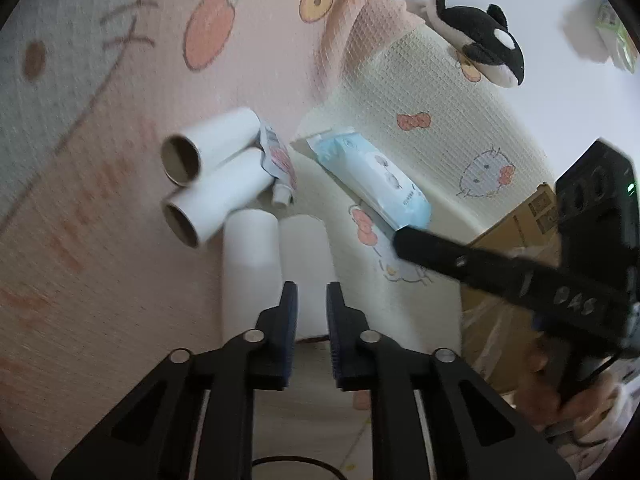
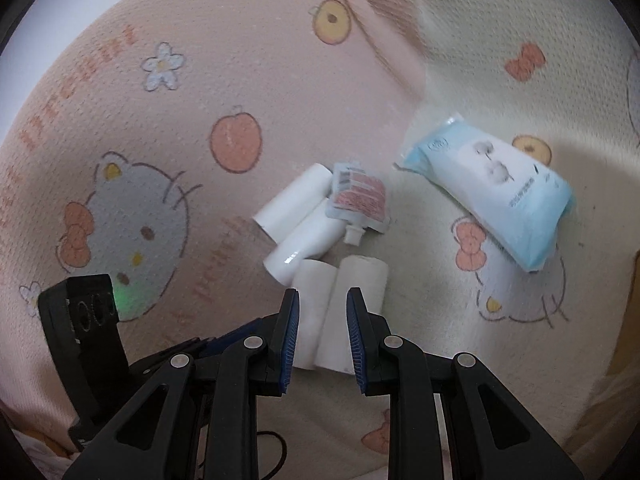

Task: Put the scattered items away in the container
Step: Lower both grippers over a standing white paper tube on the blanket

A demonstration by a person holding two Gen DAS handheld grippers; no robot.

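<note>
Right wrist view: the right gripper [image 2: 322, 316] hovers, jaws moderately open and empty, over two paper rolls [image 2: 340, 312] mid-blanket [image 2: 120, 80]. Better to straddle one roll squarely. The left gripper [image 1: 312, 304], narrow, is empty; the cardboard box [image 1: 520, 220] lies at the blanket's edge.

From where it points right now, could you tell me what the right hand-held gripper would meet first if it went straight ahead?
Probably the two soft white rolls lying side by side between the right hand-held gripper fingertips; its open jaws straddle their seam. Depth is unclear.
</note>
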